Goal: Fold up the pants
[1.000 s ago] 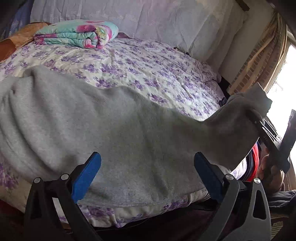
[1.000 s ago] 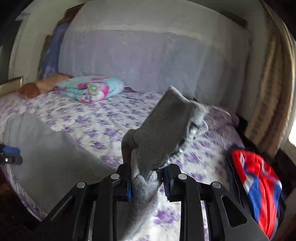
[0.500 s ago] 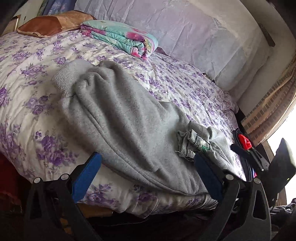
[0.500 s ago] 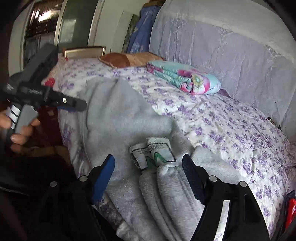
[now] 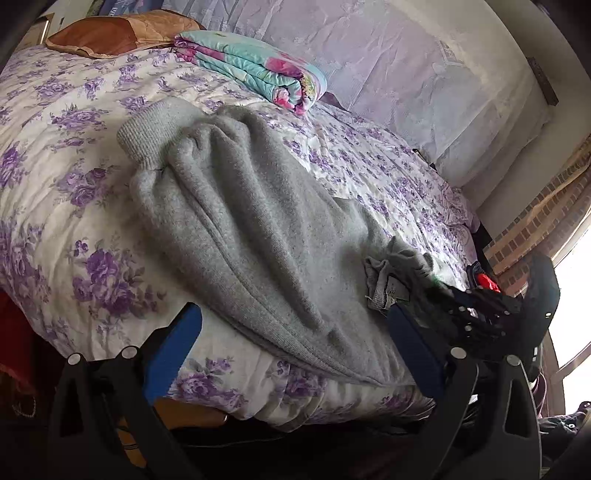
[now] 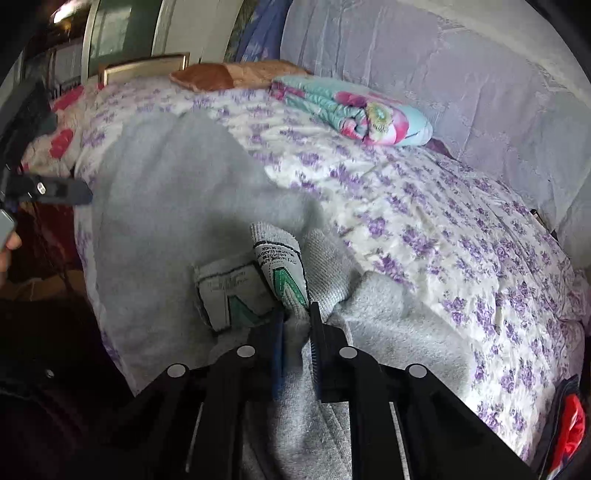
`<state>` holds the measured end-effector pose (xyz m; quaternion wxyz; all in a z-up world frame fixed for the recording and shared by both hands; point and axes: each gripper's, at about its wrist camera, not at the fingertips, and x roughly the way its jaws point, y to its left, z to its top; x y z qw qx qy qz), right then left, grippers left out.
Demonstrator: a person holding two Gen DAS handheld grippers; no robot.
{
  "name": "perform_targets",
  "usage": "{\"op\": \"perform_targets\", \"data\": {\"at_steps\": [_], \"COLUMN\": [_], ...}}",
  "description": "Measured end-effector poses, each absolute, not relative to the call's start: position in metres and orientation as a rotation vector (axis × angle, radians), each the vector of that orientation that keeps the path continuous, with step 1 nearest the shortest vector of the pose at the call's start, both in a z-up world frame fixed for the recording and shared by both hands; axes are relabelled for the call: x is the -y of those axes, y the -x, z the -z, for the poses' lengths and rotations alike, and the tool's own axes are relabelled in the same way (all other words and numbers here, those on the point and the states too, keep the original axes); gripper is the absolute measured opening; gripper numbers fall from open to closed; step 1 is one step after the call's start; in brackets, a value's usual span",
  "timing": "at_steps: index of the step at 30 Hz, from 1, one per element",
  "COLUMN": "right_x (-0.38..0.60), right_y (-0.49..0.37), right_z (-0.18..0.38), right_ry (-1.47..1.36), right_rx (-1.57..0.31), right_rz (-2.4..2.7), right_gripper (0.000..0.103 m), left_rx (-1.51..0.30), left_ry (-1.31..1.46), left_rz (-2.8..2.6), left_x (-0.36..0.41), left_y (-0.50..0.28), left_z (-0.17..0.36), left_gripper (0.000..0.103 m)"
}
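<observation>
Grey sweatpants (image 5: 236, 229) lie along the near edge of the bed, ribbed cuff (image 5: 147, 133) at the far left, waistband with a white label (image 5: 388, 291) at the right. My left gripper (image 5: 295, 347) is open and empty, just off the bed edge in front of the legs. My right gripper (image 6: 297, 321) is shut on the waistband fabric by the label (image 6: 284, 273); the pants (image 6: 177, 206) stretch away to its left. The right gripper also shows in the left wrist view (image 5: 480, 306).
The bed has a purple-flowered quilt (image 5: 369, 162). A folded turquoise-and-pink blanket (image 5: 251, 66) and a brown pillow (image 5: 110, 33) lie at the back. Red clothing (image 6: 570, 424) sits at the right edge. A brick wall and window (image 5: 546, 206) stand to the right.
The right gripper dropped the lifted pants on the bed, opened, then shut again on the waistband. The left gripper stayed open while its view rose above the pants.
</observation>
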<state>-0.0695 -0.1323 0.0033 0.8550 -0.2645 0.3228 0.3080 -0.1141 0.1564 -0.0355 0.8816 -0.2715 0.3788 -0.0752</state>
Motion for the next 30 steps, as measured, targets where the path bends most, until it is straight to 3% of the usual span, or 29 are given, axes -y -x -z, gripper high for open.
{"op": "perform_targets", "data": {"at_steps": [3,6,8,9,10,12,21,22,23,25,30], "right_x": [0.132,0.116,0.12,0.122,0.126,0.137,0.178,0.184,0.193,0.212,0.27], "right_y": [0.084,0.083,0.086,0.087,0.09,0.101,0.132,0.13,0.126,0.12,0.103], "right_z": [-0.012,0.032,0.04,0.036,0.029,0.014,-0.01,-0.01,-0.01,-0.01,-0.012], "right_ry": [0.547,0.68,0.678,0.666,0.639,0.57,0.396,0.382,0.356,0.296,0.152], "right_rx": [-0.631,-0.751,-0.707,-0.703,-0.688,-0.637,-0.555,-0.559,-0.567,-0.587,-0.62], "right_rz": [-0.72,-0.725,-0.717,-0.716,-0.719,-0.763,-0.748,-0.721,-0.692,-0.639,-0.489], "right_gripper": [0.014,0.021,0.024,0.027,0.04,0.051,0.051,0.051,0.051,0.051,0.051], "left_rx": [-0.782,-0.773,-0.776,-0.777,-0.782,-0.769,-0.657,-0.651,-0.649,-0.613,-0.504], "left_ry": [0.59,0.643,0.716,0.772,0.824,0.88,0.958,0.952,0.939,0.892,0.489], "left_rz": [0.148,0.122,0.092,0.086,0.086,0.1,0.119,0.119,0.113,0.137,0.208], "left_x": [-0.162,-0.171,-0.182,-0.189,-0.195,-0.201,-0.2,-0.199,-0.198,-0.193,-0.119], "left_y": [0.115,0.114,0.115,0.114,0.112,0.103,0.045,0.044,0.045,0.05,0.076], "left_z": [0.037,0.04,0.045,0.05,0.055,0.059,0.063,0.062,0.06,0.052,-0.019], "left_gripper": [0.098,0.098,0.098,0.098,0.098,0.098,0.097,0.087,0.062,0.038,0.037]}}
